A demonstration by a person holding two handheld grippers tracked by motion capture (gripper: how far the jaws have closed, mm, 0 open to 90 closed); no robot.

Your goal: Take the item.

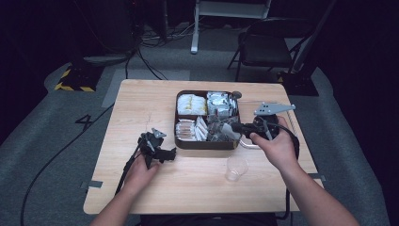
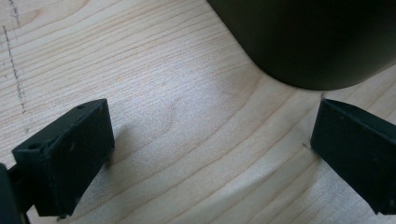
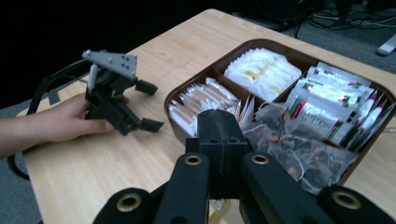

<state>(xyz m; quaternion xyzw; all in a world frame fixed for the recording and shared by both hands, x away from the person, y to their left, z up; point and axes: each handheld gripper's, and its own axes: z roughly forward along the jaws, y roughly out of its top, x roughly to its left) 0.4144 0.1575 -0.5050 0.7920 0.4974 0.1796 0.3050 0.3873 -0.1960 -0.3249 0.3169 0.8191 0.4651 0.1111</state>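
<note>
The person's forearms enter at the near edge of the worktop point(image 1: 141, 197) in the high view. At the left, the left tool point(image 1: 162, 151) is rested on the wood, held by the left hand point(image 1: 139, 172); its jaws are spread wide with nothing between them, as is confirmed in the left gripper view, where bare wood grain lies between the two black pads and the dark wall of the tray point(image 2: 317, 42) stands just beyond.

Right of centre, a clear plastic cup point(image 1: 235, 168) is stood upright near the front edge, apart from both tools.

Behind it, the brown compartment tray point(image 1: 207, 143) is filled with sachets. The clear tea-bag packets point(image 3: 299, 154) are heaped in the front right compartment. The right tool point(image 1: 235, 127) is held level over that compartment, jaws pressed together; whether a packet is pinched cannot be told, though a small pale scrap is seen below the jaws in the right gripper view.

The packets are judged light, soft, crinkly and somewhat slippery. A single packet is best taken by a raised edge or corner, so that neighbouring packets are not dragged out.
</note>
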